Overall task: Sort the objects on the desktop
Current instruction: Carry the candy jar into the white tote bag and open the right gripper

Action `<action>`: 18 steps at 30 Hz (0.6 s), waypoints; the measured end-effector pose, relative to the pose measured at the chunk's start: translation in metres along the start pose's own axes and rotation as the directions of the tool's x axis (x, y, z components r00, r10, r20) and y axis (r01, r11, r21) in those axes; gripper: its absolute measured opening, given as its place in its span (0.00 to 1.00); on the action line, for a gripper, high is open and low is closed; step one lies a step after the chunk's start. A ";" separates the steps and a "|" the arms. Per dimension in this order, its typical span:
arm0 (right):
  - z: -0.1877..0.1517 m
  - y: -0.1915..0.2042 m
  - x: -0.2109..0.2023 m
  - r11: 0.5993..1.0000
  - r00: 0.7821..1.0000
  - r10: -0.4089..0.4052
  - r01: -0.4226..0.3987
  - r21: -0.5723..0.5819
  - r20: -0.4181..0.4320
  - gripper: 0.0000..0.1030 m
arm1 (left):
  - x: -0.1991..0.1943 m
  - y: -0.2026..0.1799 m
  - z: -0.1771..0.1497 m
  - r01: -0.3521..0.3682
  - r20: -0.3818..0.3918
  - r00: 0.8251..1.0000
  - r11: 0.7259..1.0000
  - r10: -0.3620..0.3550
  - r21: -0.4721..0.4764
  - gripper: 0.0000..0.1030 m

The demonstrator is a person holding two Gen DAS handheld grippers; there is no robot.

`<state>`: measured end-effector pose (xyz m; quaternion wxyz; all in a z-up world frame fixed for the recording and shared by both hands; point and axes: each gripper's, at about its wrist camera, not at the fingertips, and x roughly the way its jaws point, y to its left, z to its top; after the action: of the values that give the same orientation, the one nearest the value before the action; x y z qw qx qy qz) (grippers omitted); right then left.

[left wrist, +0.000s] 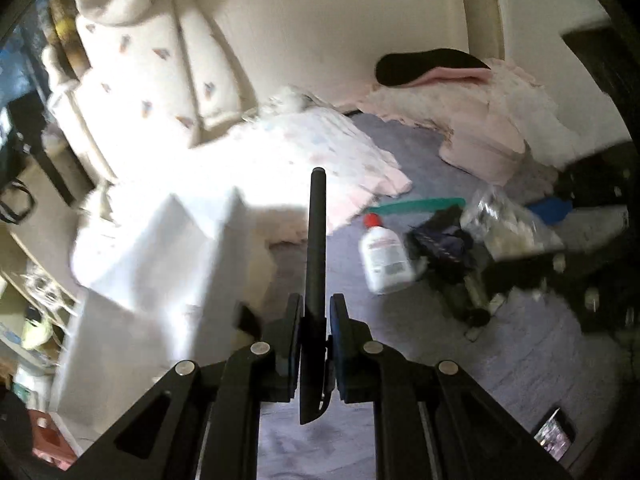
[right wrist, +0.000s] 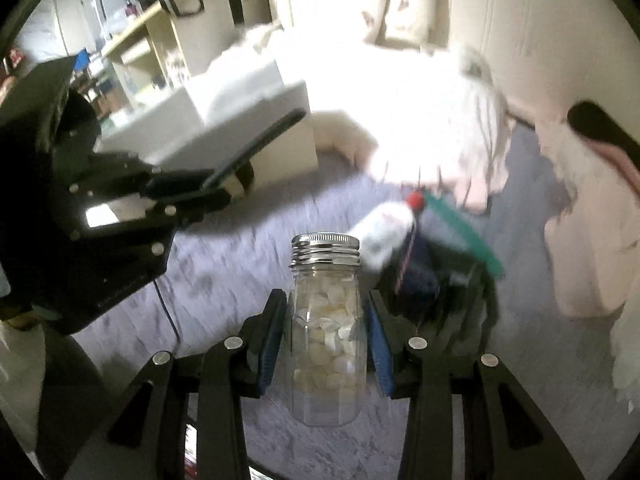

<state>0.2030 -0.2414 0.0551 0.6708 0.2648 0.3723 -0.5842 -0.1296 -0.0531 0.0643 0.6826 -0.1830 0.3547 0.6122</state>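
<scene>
A slim black pen (left wrist: 317,240) is clamped between the pads of my left gripper (left wrist: 316,308), its tip pointing away from me. In the right wrist view that left gripper (right wrist: 216,188) hangs at the left above the purple cover, the pen (right wrist: 264,140) slanting up to the right. My right gripper (right wrist: 326,294) is shut on a clear glass jar (right wrist: 326,340) with a silver screw lid (right wrist: 325,248). The jar is upright, holds pale white pieces and is lifted off the cover.
On the purple cover (left wrist: 400,340) lie a white bottle with a red cap (left wrist: 384,256), a green comb (left wrist: 420,204), a dark pouch (left wrist: 440,244) and a clear bag (left wrist: 504,220). A white box (left wrist: 160,240) stands left. Pink bedding (left wrist: 480,140) is piled behind.
</scene>
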 end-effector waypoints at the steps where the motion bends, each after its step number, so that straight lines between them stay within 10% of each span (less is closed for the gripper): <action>1: 0.010 0.006 0.001 1.000 1.000 0.005 -0.005 -0.003 0.010 0.39 | -0.006 0.007 -0.003 -0.011 -0.005 1.000 1.000 0.011 0.006 0.12; 10: 0.086 0.066 0.005 0.990 0.988 0.136 -0.133 -0.047 0.068 0.39 | -0.034 0.114 -0.042 -0.153 -0.095 0.986 0.978 0.140 -0.141 0.12; 18: 0.152 0.130 0.051 0.973 0.971 0.231 -0.229 -0.039 0.060 0.39 | 0.000 0.172 -0.058 -0.120 -0.135 0.987 0.958 0.087 -0.259 0.13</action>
<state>0.3614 -0.3681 0.0917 0.7498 0.2765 0.3267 -0.5047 -0.3111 -0.0613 0.0563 0.5958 -0.2912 0.3196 0.6768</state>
